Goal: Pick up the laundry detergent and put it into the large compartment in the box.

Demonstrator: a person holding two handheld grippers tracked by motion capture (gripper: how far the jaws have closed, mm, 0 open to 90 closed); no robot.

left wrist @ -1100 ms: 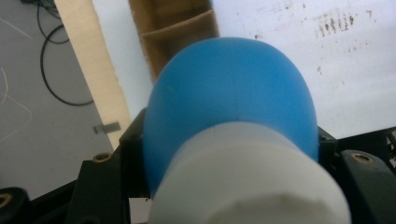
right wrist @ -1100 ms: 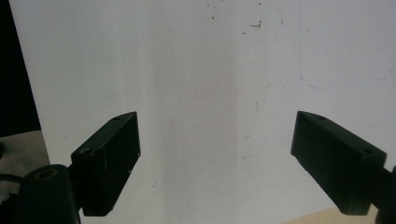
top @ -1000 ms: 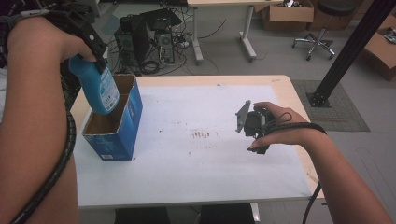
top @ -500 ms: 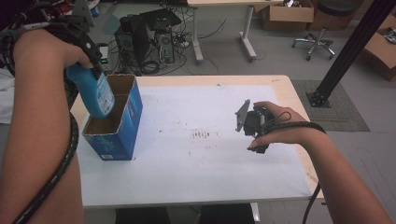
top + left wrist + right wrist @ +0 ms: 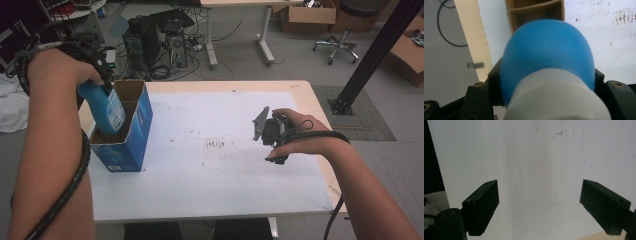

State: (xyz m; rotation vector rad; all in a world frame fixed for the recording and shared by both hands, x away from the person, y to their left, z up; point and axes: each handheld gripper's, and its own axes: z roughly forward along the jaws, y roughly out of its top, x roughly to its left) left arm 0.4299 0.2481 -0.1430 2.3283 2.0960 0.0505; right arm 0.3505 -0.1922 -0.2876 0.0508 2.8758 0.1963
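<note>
Overhead plus two close tongs-mounted views, shared table [image 5: 210, 165]

A: Floor?
B: Grey. Tangle of cables [image 5: 165, 70] + black PC tower [image 5: 145, 42] behind the bench [image 5: 225, 195].
A: Bench top?
B: White sheet, wood edge, few dark smudges.
A: Other furniture?
B: 2nd desk [image 5: 235, 30], office chair [image 5: 345, 35], cardboard boxes [image 5: 300, 17], black post [image 5: 372, 57] at right.

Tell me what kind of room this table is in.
Probably a lab or workshop office: computer towers with tangled cables sit on the floor, cardboard boxes and a rolling stool stand behind, and a black metal frame post rises beside the white table.
</note>
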